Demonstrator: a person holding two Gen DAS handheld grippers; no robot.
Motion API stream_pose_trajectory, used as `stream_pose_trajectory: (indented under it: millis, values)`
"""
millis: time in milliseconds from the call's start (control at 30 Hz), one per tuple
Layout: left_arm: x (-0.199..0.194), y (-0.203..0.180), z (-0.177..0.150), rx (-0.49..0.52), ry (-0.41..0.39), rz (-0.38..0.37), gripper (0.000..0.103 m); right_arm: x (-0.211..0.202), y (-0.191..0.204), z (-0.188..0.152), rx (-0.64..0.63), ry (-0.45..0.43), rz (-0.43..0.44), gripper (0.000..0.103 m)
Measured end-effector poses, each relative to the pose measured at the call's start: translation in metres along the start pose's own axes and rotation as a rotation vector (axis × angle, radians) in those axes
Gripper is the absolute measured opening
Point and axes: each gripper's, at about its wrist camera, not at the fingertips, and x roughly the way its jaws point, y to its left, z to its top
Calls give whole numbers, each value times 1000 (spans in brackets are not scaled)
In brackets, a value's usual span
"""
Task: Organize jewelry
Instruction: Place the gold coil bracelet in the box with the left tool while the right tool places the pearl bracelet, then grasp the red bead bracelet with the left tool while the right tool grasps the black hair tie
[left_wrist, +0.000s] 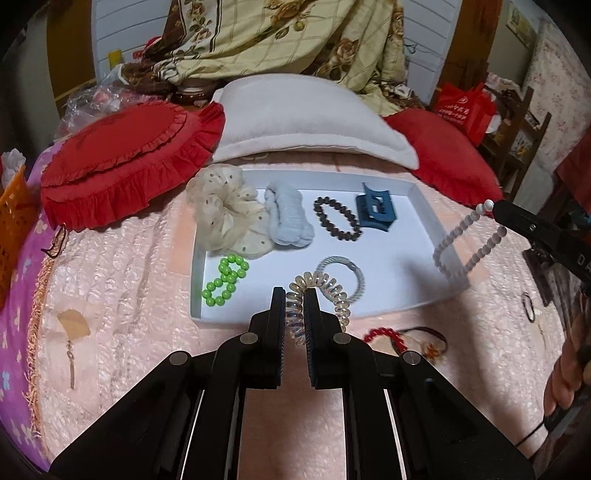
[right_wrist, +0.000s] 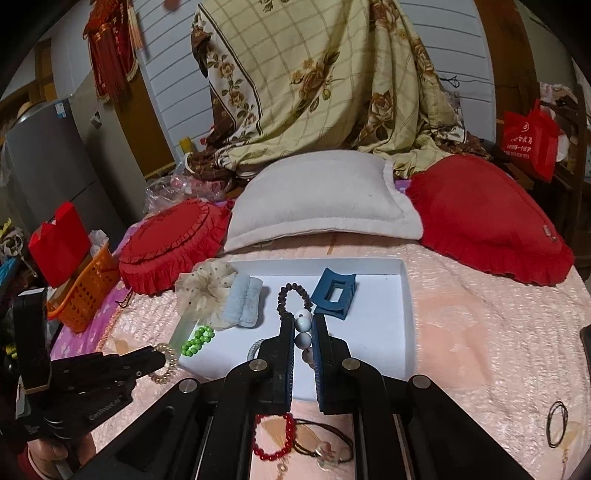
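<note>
Hard to make out first: in the right wrist view the grey hair tie (right_wrist: 255, 347) in the tray is mostly hidden behind the right gripper (right_wrist: 303, 322), and the white bead bracelet (right_wrist: 303, 325) shows only three beads between the fingers; the rest is cut off. A pendant on a dark cord (right_wrist: 325, 448) on the bed is too blurred to identify.

Left gripper (left_wrist: 294, 291) is pinching a clear spiral hair tie (left_wrist: 320, 291), jaws nearly together w/ the coil between them, held at the near edge of the white tray (left_wrist: 421, 195). The free part of the coil arcs right, overlapping the grey hair tie (left_wrist: 341, 273) in the picture. Right gripper (left_wrist: 493, 206) pinches the white bead bracelet (left_wrist: 465, 243), which dangles as a long loop over the tray's right rim.

In the tray, back row, left to right: cream dotted organza scrunchie (left_wrist: 225, 212), pale blue plush scrunchie (left_wrist: 288, 216) touching it, dark brown bead bracelet (left_wrist: 336, 219), matte blue claw clip (left_wrist: 376, 210) just beside that. Front left: glossy green bead bracelet (left_wrist: 226, 275), twisted into a figure-eight.

Tray sits on a pink quilted bedspread (left_wrist: 129, 295). Outside it, near the grippers: red bead bracelet (right_wrist: 275, 435) and the dark cord, touching; a thin black hair elastic (right_wrist: 557, 424) well apart on the right.
</note>
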Motion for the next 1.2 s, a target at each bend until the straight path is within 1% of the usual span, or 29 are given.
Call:
stream_pose_trajectory:
  millis: [167,333,467,600,633,667,733,933,1000,1100,1200]
  values:
    - [33,4,10,5,40,55,8,28,5,3,28,27,19,9]
    - [68,14,11,0,86,114,8,61,-6,-8,83,85,23,9]
    - [85,27,6,-44,114,92,11,86,-22,-22,112,148,17,8]
    - [95,34,-1,-90,146,54,21,102,-31,-37,108,218,-10,9]
    - [96,34,-4,-93,152,54,21,103,-32,-40,105,224,-16,12]
    - [94,33,-6,-89,140,59,21,104,-34,-44,104,228,-21,20]
    - [91,30,-8,-73,137,69,22,104,-35,-48,108,226,-25,31]
    - [82,25,-16,-65,132,70,22,102,-43,-57,131,234,-25,32]
    - [78,26,-13,-79,124,64,22,99,-47,-58,140,237,-23,32]
    - [50,31,-10,-107,72,39,22,76,-55,-50,166,183,-11,32]
    - [17,27,-13,-86,6,31,22,44,-65,-48,170,131,8,32]
